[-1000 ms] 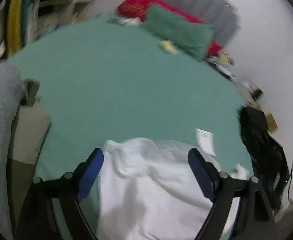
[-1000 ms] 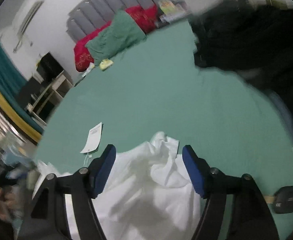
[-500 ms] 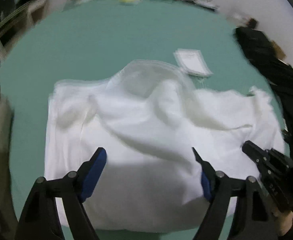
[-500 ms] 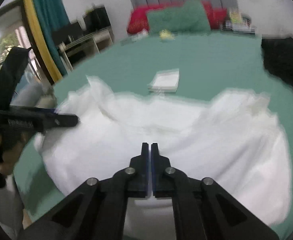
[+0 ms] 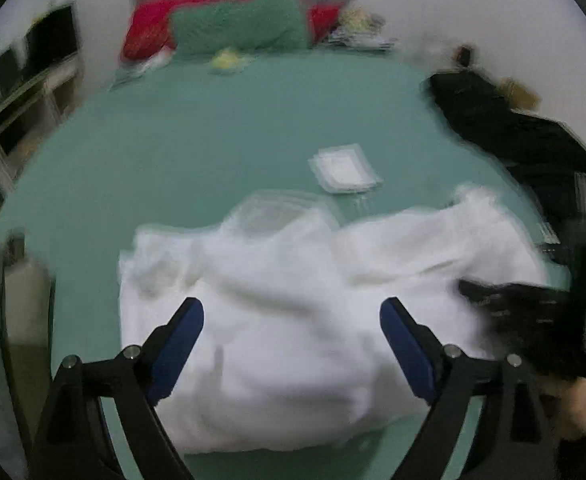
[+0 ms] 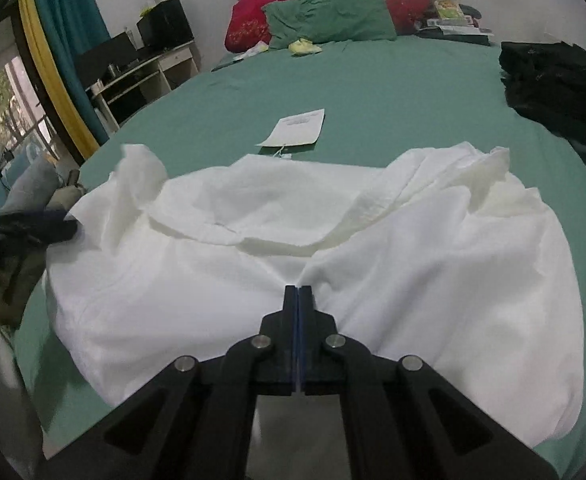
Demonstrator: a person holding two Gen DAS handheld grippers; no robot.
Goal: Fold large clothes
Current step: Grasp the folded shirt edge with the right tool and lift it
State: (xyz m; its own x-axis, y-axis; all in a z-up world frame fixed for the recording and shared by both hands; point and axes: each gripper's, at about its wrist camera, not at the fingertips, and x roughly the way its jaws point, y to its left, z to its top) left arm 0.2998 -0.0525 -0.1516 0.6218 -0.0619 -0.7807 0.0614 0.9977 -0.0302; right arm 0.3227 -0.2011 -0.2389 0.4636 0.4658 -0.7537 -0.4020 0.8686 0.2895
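A large white garment [image 6: 253,264] lies crumpled on the green bed [image 6: 393,92]; it also shows in the left wrist view [image 5: 293,320], blurred. My right gripper [image 6: 298,289] is shut on a pinch of the white cloth near its front middle; creases fan out from the tips. My left gripper [image 5: 291,316] is open and empty, its blue pads spread above the near part of the garment. The right gripper shows as a dark blur at the right of the left wrist view [image 5: 525,320].
A white paper tag [image 6: 297,127] lies on the bed beyond the garment. A black garment [image 6: 557,84] lies at the right. Green pillow [image 6: 329,16] and red pillow [image 6: 249,20] sit at the headboard. A desk [image 6: 141,68] stands at the left.
My right gripper went from open to shut and now pinches the white cloth. My left gripper has pulled back and up from the garment and stays open.
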